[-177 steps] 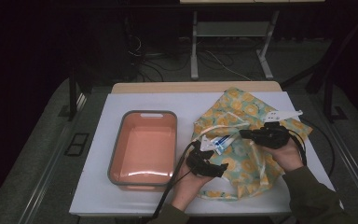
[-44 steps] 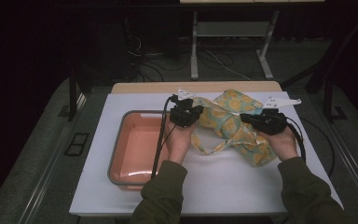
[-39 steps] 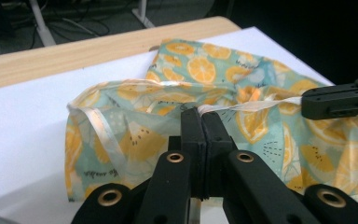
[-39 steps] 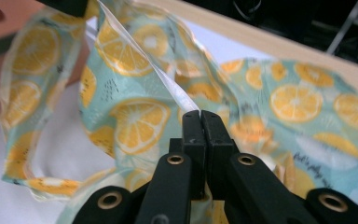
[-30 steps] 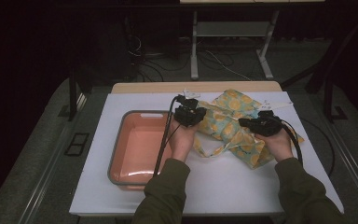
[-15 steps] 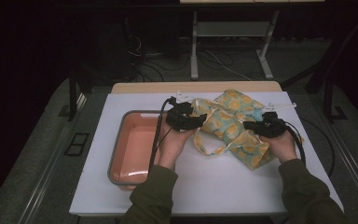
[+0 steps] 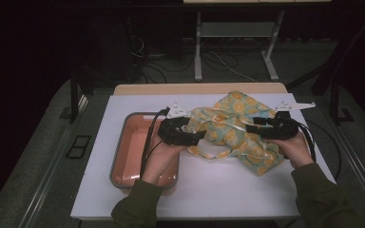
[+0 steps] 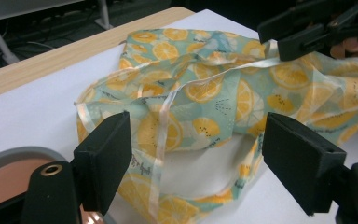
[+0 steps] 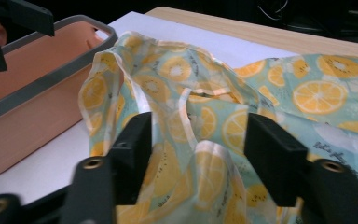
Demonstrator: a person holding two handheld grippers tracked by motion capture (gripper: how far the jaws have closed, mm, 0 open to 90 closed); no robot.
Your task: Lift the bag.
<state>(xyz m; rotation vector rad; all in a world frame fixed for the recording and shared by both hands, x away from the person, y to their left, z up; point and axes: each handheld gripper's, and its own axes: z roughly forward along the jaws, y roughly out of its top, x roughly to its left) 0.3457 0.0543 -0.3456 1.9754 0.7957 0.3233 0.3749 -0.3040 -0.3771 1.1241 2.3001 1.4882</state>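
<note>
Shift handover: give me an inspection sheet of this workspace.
Surface: white table top, wooden strip at the far edge.
Job's things: citrus-print cloth, crumpled, right of the tray; tray holds nothing.
Clutter: nothing seen.
Grippers: left gripper and right gripper open, jaws just opened, cloth between them, unpressed.
Cables: one trails from each gripper; the left crosses the tray.
Surroundings: dark floor, loose cables, table legs behind.

High view looks down; tool views closely share the cloth [image 8: 205, 93].
</note>
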